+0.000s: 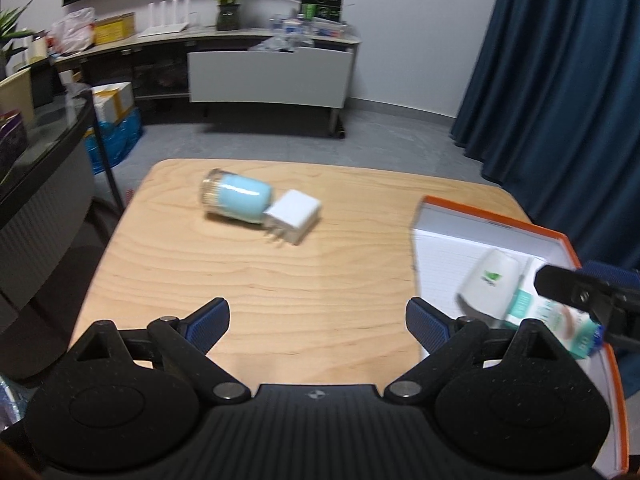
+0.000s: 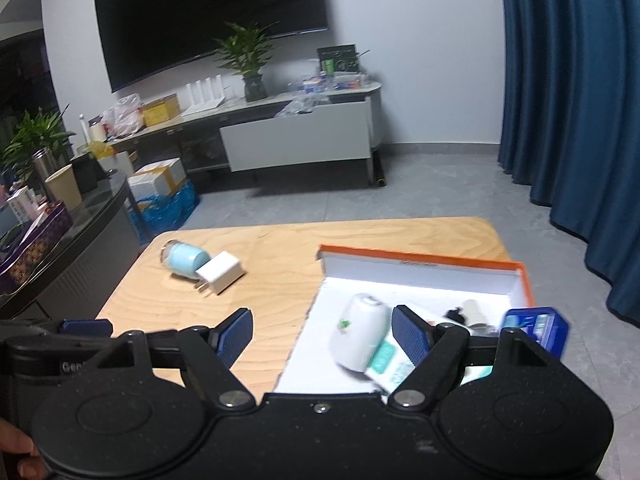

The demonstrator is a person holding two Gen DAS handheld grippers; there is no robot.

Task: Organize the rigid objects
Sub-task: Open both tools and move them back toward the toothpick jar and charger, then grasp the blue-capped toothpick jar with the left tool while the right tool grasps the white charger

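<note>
**Two items left outside the box**

Left wrist view: the left tool (image 1: 318,312) was spread, empty. Ahead lay a blue jar (image 1: 236,197) touching a white charger (image 1: 294,216), uncollected.

Right wrist view: the right tool (image 2: 322,334) was spread above the orange box (image 2: 520,280), where a white bottle (image 2: 360,332) lay.

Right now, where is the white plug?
The white plug lies on the wooden table, far left in both views, touching the tipped blue jar.
</note>
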